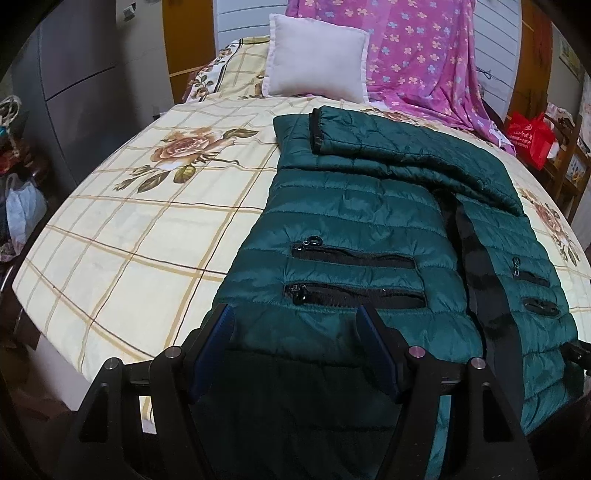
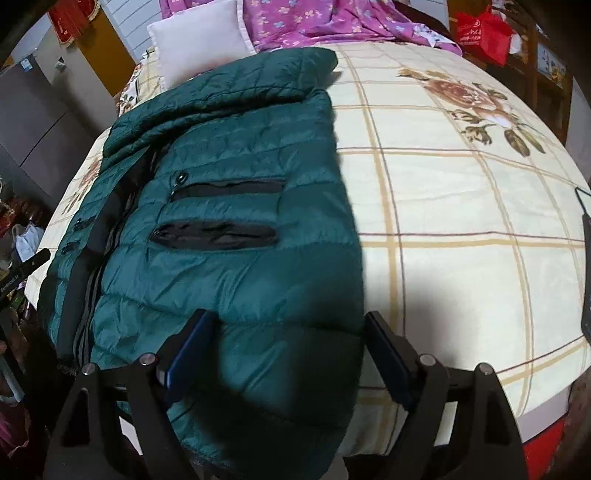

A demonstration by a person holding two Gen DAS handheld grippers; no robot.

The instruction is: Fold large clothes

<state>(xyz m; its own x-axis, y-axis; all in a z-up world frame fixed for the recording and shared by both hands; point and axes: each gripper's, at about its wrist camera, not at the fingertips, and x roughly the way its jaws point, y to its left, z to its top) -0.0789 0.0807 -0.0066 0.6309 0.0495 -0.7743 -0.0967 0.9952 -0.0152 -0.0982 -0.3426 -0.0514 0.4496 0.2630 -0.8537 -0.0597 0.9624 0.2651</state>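
A dark green quilted jacket (image 1: pixel 369 221) lies front-up on the bed, its sleeve (image 1: pixel 399 147) folded across the chest and its black zip pockets (image 1: pixel 354 291) showing. My left gripper (image 1: pixel 293 319) hovers open over the left part of the hem, with nothing pinched between its blue pads (image 1: pixel 221 325). In the right wrist view the same jacket (image 2: pixel 229 221) fills the left half. My right gripper (image 2: pixel 288 323) stands open over the hem's right edge, one finger above the jacket and the other finger (image 2: pixel 384 339) above the bedsheet.
The checked floral bedsheet (image 1: pixel 147 236) covers the bed. A white pillow (image 1: pixel 314 59) and a pink flowered blanket (image 1: pixel 417 48) lie at the head. A red bag (image 2: pixel 480 31) stands beyond the far side, and a grey cabinet (image 1: pixel 85 55) is on the left.
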